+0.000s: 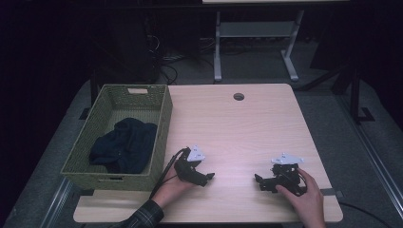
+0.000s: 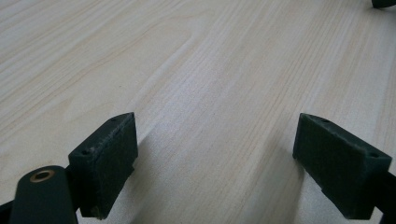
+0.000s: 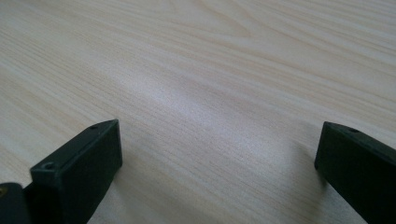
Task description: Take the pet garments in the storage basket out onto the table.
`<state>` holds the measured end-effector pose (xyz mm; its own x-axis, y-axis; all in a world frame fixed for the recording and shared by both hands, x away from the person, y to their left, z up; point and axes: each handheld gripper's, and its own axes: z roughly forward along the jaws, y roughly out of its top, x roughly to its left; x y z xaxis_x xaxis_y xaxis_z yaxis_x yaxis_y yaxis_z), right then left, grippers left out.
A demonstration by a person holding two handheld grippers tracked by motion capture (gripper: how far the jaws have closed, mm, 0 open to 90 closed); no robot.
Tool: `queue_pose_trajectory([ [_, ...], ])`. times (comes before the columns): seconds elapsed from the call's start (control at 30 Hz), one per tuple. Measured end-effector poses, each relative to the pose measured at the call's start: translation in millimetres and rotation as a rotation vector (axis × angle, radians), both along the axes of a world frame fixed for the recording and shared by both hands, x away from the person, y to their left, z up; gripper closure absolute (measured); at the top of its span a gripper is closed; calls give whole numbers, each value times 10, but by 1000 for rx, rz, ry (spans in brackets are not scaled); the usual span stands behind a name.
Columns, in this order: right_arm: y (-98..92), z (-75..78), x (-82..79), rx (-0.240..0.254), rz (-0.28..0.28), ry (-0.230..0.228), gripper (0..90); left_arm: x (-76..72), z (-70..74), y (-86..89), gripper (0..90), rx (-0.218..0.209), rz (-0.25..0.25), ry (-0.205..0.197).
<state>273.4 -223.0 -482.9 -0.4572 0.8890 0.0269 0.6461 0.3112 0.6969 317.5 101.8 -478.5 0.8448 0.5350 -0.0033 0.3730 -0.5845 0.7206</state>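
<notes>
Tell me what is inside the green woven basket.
The green woven basket holds a crumpled dark blue cloth, lying toward its near end. The far part of the basket floor is bare. Whatever might lie beneath the cloth is covered and cannot be seen.

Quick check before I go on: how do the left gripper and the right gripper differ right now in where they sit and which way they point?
The left gripper lies close beside the green basket; the right gripper lies toward the table's right edge. The left gripper points right, the right gripper points left, so they face each other. Shared: both are open, empty and low over bare wood near the front edge.
</notes>
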Motion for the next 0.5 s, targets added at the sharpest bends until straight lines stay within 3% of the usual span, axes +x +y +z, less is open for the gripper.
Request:
queue_pose_trajectory([
  [0.5,0,0,0,0,0,0,4,7,29,28,135,8,27,4],
])
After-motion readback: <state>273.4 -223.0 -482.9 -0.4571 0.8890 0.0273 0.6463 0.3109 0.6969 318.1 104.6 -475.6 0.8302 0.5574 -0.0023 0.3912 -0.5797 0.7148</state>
